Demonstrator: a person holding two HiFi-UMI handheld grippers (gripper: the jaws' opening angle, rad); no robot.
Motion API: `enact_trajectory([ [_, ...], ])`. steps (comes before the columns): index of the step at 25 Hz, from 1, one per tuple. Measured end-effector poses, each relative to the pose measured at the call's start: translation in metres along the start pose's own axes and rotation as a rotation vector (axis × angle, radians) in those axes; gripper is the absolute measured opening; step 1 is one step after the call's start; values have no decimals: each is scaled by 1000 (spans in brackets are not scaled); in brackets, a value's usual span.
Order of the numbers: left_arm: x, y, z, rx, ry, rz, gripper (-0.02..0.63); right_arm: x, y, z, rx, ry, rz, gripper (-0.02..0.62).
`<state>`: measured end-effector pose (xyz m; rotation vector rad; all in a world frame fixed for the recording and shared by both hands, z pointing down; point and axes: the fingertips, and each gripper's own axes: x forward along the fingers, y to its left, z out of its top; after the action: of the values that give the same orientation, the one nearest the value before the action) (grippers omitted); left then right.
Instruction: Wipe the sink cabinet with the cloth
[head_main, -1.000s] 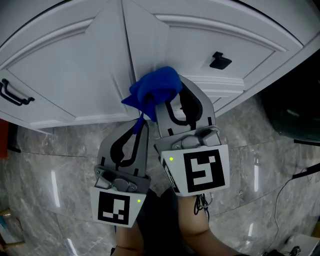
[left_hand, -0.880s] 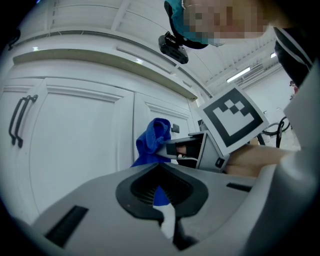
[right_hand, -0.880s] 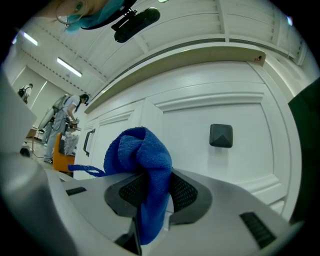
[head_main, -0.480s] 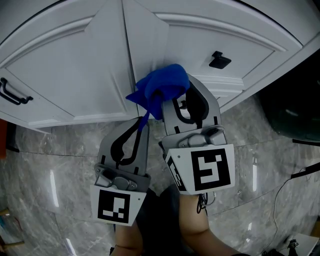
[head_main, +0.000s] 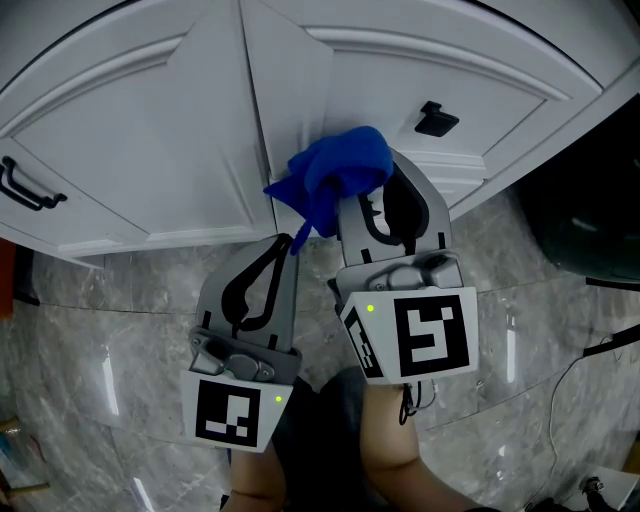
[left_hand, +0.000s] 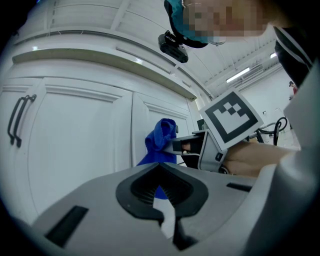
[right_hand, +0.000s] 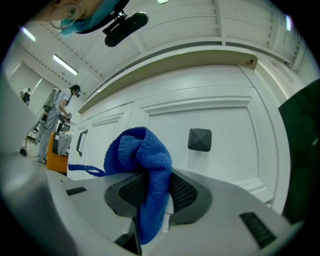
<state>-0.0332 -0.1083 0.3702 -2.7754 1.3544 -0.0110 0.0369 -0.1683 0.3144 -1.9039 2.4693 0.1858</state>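
A blue cloth (head_main: 335, 178) is bunched at the tip of my right gripper (head_main: 372, 205), whose jaws are shut on it. The cloth (right_hand: 145, 165) touches the lower part of the white sink cabinet (head_main: 130, 140), beside the seam between its two doors. A loose corner of the cloth (left_hand: 159, 141) hangs down to the left. My left gripper (head_main: 283, 248) hovers just below and left of the cloth, shut and holding nothing. In the left gripper view its jaws meet with only a thin slit.
A black square knob (head_main: 436, 119) sits on the right door, right of the cloth. A black bar handle (head_main: 25, 188) is on the left door. Grey marble floor (head_main: 100, 330) lies below the cabinet. A dark object (head_main: 590, 220) stands at the right.
My right gripper has slid the cloth rightward and slightly up along the cabinet front. The left gripper has stayed where it was.
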Motion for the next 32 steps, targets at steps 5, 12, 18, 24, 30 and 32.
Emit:
enact_trajectory([
  [5,0,-2,0,2,4,-5,0,-3,-8,-1,18,0,-18,115],
  [12,0,-4,0,4,6,-10,0,-7,-20,-2,32,-2,-45,115],
  [18,0,-5,1,4,5,-14,0,-10,-30,-2,38,1,-73,115],
  [24,0,-7,1,4,7,-17,0,-15,-41,-3,43,3,-104,115],
  [30,2,-10,0,7,13,-27,0,-18,-48,-4,37,4,-128,115],
  [32,3,-12,-1,9,18,-32,0,-19,-50,-4,34,5,-137,115],
])
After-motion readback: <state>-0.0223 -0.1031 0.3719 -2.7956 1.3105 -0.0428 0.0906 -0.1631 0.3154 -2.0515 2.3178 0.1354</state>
